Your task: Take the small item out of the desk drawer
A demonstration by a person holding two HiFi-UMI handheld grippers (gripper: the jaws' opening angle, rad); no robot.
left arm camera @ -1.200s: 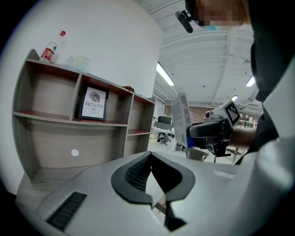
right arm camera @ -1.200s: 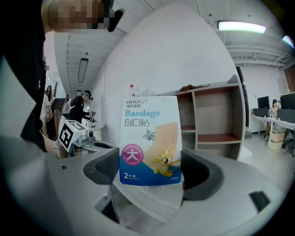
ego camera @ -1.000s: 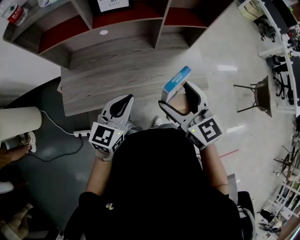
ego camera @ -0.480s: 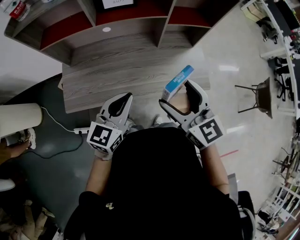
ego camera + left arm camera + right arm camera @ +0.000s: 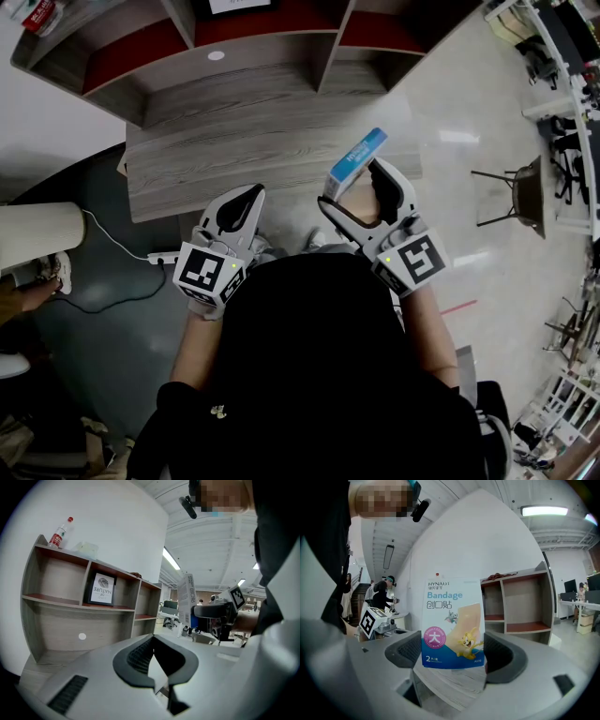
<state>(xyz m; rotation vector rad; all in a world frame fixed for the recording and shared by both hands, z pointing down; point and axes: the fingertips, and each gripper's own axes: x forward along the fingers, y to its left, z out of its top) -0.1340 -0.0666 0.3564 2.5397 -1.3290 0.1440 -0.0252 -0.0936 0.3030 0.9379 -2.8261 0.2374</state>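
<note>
My right gripper (image 5: 350, 189) is shut on a small blue-and-white bandage box (image 5: 356, 159) and holds it upright above the desk's near edge. The right gripper view has the box (image 5: 452, 623) face-on between the dark pads (image 5: 405, 649). My left gripper (image 5: 249, 197) hovers just left of it, shut and holding nothing, over the front edge of the grey wooden desk (image 5: 262, 141). From the left gripper view the box (image 5: 187, 599) stands to the right in the other gripper (image 5: 220, 613). My body hides the drawer.
A shelf unit with red-lined compartments (image 5: 187, 47) stands at the back of the desk, holding a framed sign (image 5: 101, 588), with a bottle (image 5: 61, 527) on top. A chair (image 5: 516, 192) stands to the right. A white cylinder (image 5: 42, 239) and a power strip (image 5: 161, 263) lie on the floor to the left.
</note>
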